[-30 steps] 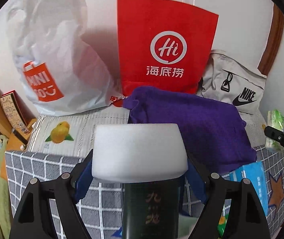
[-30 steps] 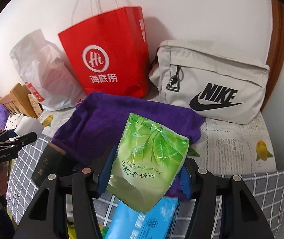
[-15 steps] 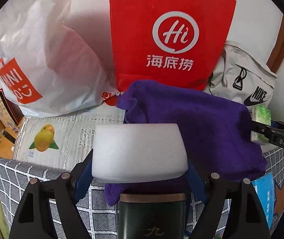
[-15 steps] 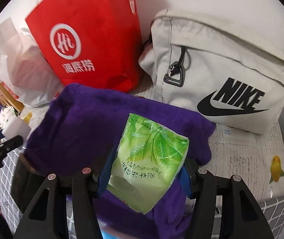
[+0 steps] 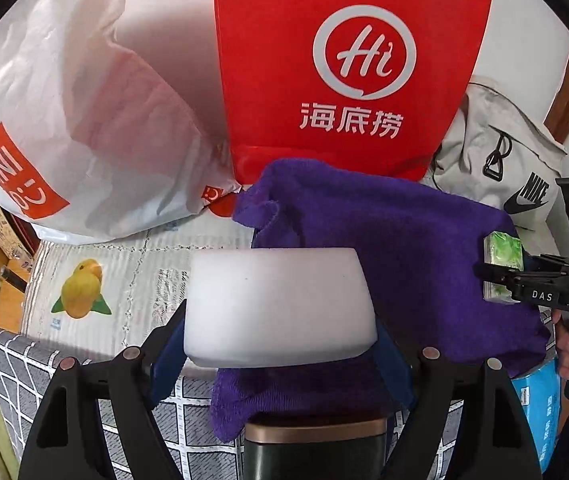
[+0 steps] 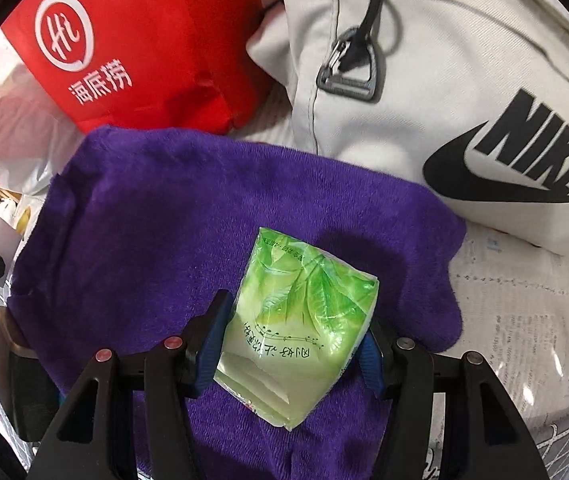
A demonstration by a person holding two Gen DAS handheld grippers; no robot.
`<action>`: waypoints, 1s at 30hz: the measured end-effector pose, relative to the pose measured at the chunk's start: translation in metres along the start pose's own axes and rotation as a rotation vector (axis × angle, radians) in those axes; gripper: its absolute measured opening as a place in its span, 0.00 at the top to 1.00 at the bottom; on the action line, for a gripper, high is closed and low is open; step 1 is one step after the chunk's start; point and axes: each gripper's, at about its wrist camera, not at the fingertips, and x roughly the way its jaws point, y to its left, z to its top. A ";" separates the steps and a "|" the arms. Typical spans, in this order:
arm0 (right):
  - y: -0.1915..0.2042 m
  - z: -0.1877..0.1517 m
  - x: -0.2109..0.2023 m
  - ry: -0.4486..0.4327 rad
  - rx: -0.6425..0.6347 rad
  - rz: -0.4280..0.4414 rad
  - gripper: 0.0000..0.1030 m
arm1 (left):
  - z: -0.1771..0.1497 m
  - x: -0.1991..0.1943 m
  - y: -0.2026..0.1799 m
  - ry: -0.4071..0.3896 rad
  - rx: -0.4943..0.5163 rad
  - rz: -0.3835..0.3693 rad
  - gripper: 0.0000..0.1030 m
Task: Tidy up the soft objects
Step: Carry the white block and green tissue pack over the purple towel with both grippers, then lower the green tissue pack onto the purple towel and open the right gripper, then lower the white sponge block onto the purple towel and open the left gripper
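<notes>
My left gripper (image 5: 280,332) is shut on a white foam sponge (image 5: 280,304), held above the near edge of a purple towel (image 5: 396,248). My right gripper (image 6: 292,344) is shut on a green tissue pack (image 6: 300,328), held over the same purple towel (image 6: 172,224). In the left wrist view the right gripper (image 5: 500,276) and its tissue pack (image 5: 502,256) show at the right, over the towel's right edge. The towel lies on the bed in front of the bags.
A red paper bag (image 5: 348,68), a white plastic bag (image 5: 68,120) and a grey Nike bag (image 6: 464,92) stand against the wall. A dark box (image 5: 316,452) lies under the towel's near edge. A blue pack (image 5: 540,400) lies at right. Checked cloth (image 5: 12,364) covers the front.
Both grippers have moved forward toward the bags, still holding their objects. The towel and bags now look larger and closer, and the right gripper has come in over the towel.
</notes>
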 end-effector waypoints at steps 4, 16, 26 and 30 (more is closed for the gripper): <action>0.000 0.002 0.004 0.016 -0.007 -0.004 0.43 | 0.000 0.003 0.001 0.003 0.004 0.003 0.21; 0.006 0.002 -0.011 0.005 -0.028 -0.057 0.26 | 0.005 0.007 -0.007 0.008 0.031 -0.008 0.20; -0.002 -0.022 -0.075 -0.115 0.010 -0.069 0.26 | 0.025 0.027 -0.031 0.029 0.081 -0.011 0.20; -0.009 -0.041 -0.104 -0.196 0.024 -0.050 0.26 | 0.035 0.040 -0.045 0.039 0.125 0.007 0.20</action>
